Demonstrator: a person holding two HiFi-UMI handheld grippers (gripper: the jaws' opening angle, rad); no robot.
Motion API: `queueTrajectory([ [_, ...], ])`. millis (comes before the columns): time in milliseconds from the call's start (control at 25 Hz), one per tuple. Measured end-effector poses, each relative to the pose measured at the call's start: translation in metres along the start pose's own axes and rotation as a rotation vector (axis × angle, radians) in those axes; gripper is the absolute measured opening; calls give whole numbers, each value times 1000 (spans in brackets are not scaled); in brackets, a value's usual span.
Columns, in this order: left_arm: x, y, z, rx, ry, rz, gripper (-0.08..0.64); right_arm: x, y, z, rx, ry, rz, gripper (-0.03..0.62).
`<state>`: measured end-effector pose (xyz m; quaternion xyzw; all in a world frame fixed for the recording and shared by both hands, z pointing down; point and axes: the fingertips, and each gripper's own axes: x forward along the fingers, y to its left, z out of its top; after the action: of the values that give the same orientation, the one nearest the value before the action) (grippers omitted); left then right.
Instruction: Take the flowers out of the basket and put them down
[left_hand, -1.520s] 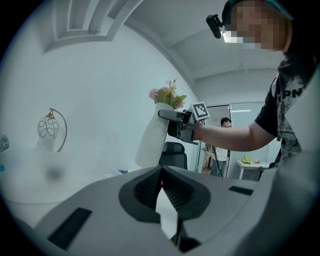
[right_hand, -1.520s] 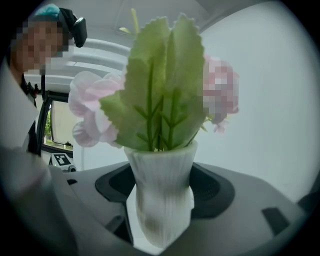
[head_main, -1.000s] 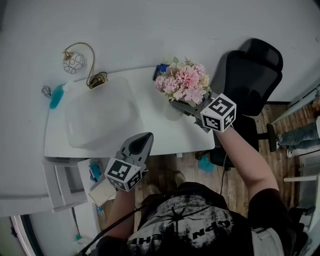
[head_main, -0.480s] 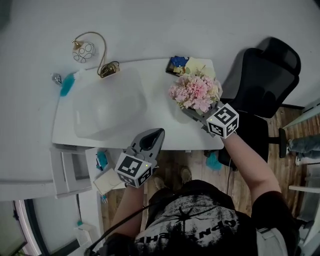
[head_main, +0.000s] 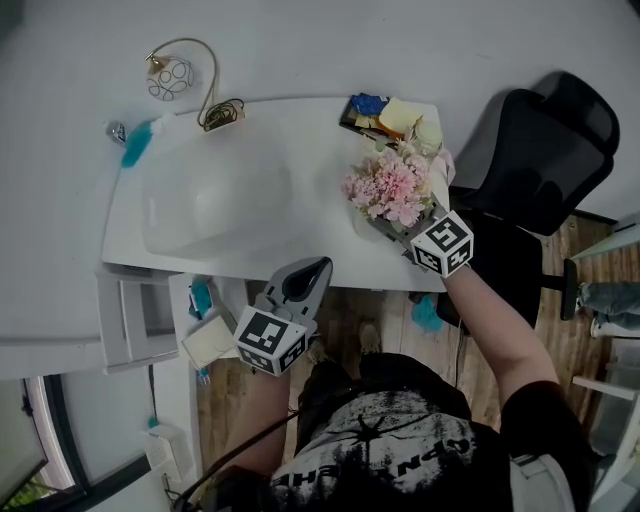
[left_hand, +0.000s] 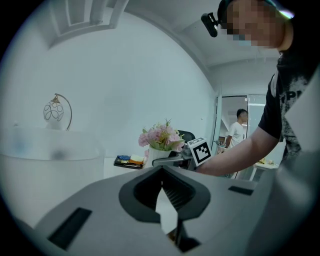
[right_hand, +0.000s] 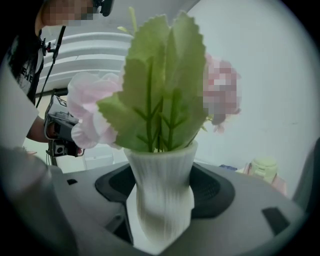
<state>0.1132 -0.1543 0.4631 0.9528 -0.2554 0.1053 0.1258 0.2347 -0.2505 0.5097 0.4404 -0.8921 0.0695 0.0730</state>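
though blurry, vase (right_hand: 161, 172) between right tongs (right_hand: 160, 200)

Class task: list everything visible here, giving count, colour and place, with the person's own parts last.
table: one, white, centre.
basket: one, translucent white, on the table's left.
vase: one, white, gripped, over the table's right side.
flowers: one bunch, pink, in the vase.
ornament: one, gold wire with white globe, table's far edge.
small items: several, blue and yellow, far right corner.
chair: one, black, right of table.
drawer unit: one, white, left of person.
left gripper: one, grey, shut, empty, near table's front edge.
right gripper: one, grey, shut on vase.
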Motion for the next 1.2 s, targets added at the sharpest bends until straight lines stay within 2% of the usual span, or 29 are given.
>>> queueTrajectory([
  [520, 2, -7, -16, -30, 21, 9, 14, 5, 1, -7, -5, -59, -23, 337],
  [640, 4, -6, -20, -40, 22, 8, 14, 6, 1, -9, -6, -53, -20, 337],
  [880, 9, -5, -23, -54, 33, -8, 15, 10, 7, -15, 55, -32, 16, 339],
  [1200, 15, -9, -24, -60, 34, -27, 14, 6, 2, -24, 58, -18, -16, 341],
])
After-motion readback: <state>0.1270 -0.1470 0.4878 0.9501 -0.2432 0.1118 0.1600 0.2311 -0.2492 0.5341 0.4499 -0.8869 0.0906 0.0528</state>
